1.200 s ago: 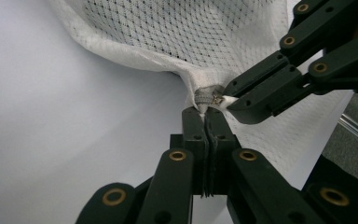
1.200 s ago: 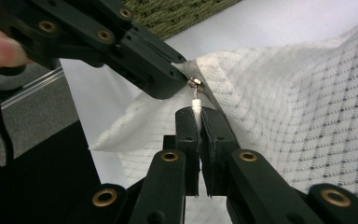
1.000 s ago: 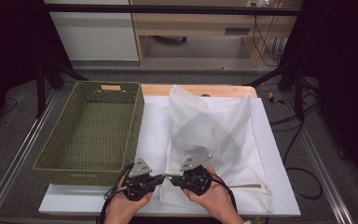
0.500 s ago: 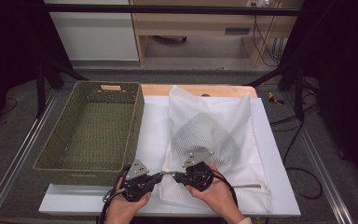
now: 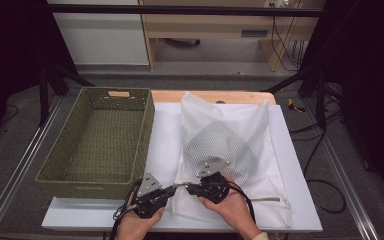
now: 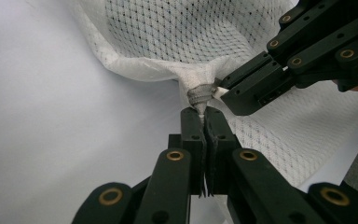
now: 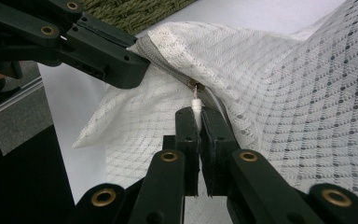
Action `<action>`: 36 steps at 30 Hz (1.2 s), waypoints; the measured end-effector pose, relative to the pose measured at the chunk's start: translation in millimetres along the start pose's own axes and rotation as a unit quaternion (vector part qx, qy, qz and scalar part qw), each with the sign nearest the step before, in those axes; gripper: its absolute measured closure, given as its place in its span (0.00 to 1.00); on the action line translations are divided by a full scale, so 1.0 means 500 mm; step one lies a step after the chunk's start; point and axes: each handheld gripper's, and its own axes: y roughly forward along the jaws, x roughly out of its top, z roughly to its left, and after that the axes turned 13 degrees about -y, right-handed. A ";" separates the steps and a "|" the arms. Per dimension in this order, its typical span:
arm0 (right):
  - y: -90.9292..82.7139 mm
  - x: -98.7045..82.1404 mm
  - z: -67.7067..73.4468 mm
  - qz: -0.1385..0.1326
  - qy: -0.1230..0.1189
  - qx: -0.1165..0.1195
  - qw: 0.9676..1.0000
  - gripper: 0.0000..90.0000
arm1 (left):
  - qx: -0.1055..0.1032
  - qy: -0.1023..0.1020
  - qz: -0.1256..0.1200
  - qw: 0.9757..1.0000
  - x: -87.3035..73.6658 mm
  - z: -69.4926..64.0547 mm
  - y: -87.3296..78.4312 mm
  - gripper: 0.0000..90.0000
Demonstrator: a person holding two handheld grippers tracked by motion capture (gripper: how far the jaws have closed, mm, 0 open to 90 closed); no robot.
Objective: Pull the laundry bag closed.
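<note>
A white mesh laundry bag (image 5: 240, 125) lies flat on the white table cover, and a grey folded thing (image 5: 220, 145) shows through its mesh. At the bag's near left corner my two grippers meet tip to tip. My left gripper (image 6: 204, 114) is shut on the grey fabric end of the zipper (image 6: 199, 95); it is also seen from above (image 5: 176, 188). My right gripper (image 7: 196, 114) is shut on the small white zipper pull (image 7: 196, 103), just right of the left gripper in the high view (image 5: 190, 188). The corner of the bag is lifted slightly off the table.
A green woven basket (image 5: 87, 185) stands empty at the left of the table, close to my left hand. The white cover (image 5: 165, 130) has bare room between basket and bag. The table's near edge runs just under both hands.
</note>
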 end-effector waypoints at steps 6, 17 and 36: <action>0.002 -0.001 -0.002 -0.001 -0.005 -0.001 1.000 0.96 | 0.006 0.000 -0.003 1.000 -0.003 -0.001 0.002 0.98; -0.006 0.000 0.002 0.004 -0.007 0.000 1.000 0.96 | 0.019 -0.003 -0.007 1.000 -0.005 -0.002 -0.002 0.98; -0.078 -0.054 -0.015 0.025 -0.002 -0.030 0.999 0.96 | 0.025 -0.016 -0.012 0.999 -0.014 0.006 -0.011 0.98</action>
